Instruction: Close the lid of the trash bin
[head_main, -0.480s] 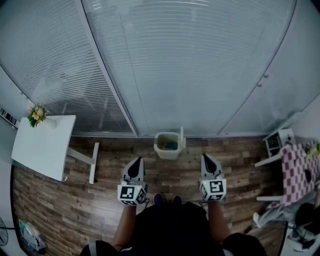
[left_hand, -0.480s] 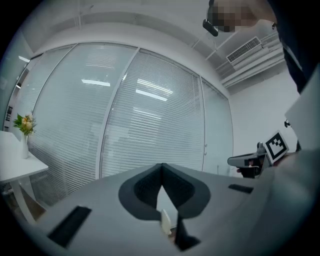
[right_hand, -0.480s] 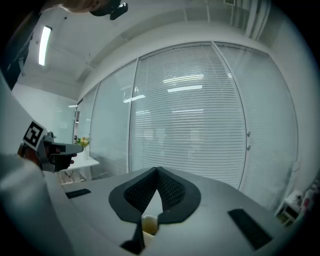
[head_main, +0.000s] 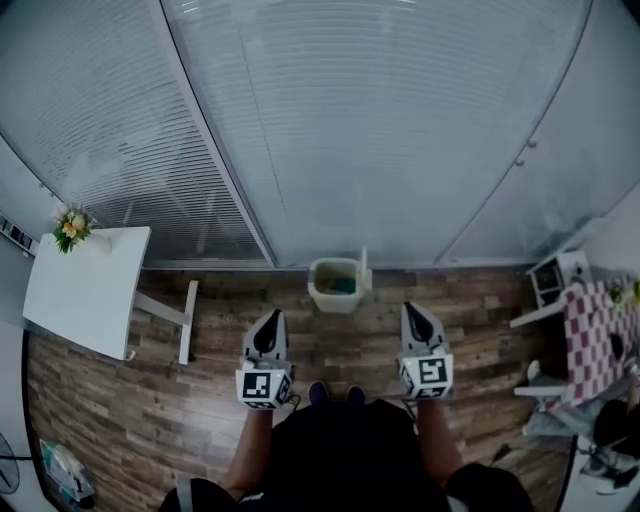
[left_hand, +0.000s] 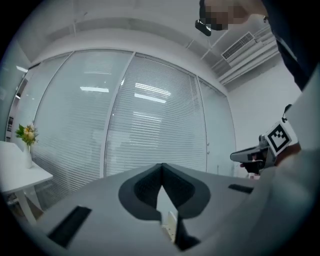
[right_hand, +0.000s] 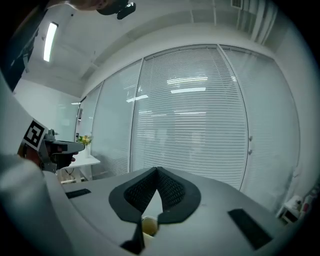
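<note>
Wall: glass panels behind lowered slatted blinds (head_main: 330, 130), from ten to one o'clock.
Floor: brown wood planks (head_main: 120, 400).
Furniture: white table (head_main: 85, 290) at nine o'clock, flowers (head_main: 72, 228) on its far corner; checked-cloth table (head_main: 595, 340) at three o'clock.
Light: ceiling strip lamp (right_hand: 50, 40), lit.

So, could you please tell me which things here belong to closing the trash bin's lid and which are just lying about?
For the job:
- trash bin
- its raised lid
- left gripper
- right gripper

Just lying about:
- white table
- vase of flowers
- checkered table
</note>
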